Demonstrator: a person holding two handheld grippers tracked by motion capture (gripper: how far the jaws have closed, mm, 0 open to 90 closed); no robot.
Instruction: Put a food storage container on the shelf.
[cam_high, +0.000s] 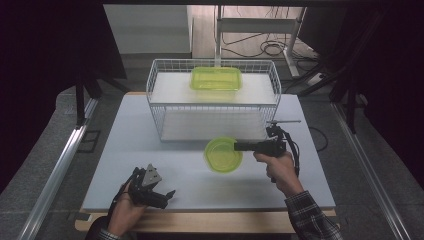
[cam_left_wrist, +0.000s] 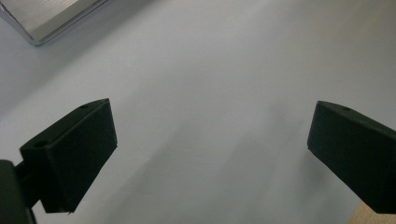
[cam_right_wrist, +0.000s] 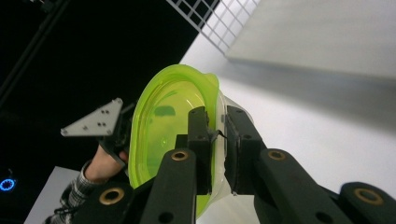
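Round green container (cam_high: 223, 155) hangs above the white table (cam_high: 125, 150), in front of the wire basket (cam_high: 165, 107), pinched at its rim by the right gripper (cam_high: 240, 146).

Left side, high view: left gripper (cam_high: 167, 194) sits low near the table's front edge, held in the person's left hand (cam_high: 125, 212), grey three-cornered plate (cam_high: 151, 175) on top. Left gripper view: both black jaws stand wide apart, nothing between them, pale table surface beneath. A metal rail (cam_left_wrist: 51, 18) crosses the upper left corner of that view.

Centre, high view: wire basket stands on the far half of the table, white and open-topped. A rectangular green container (cam_high: 216, 78) rests on the upper shelf inside it. The round green container is just in front of the basket's near wall, apart from it, with a faint shadow under it on the table.

Right side, high view: right hand (cam_high: 277, 170) grips the right gripper, which points level toward the left; checked sleeve (cam_high: 310, 215) at the wrist, cable looping behind. Right gripper view: jaws nearly closed, clamping the translucent wall and green rim of the round container (cam_right_wrist: 163, 121) between the pads; the container is tipped on edge, its open face turned away to the left. Basket mesh (cam_right_wrist: 205, 14) shows at the top; the other gripper's grey plate (cam_right_wrist: 93, 119) farther off.
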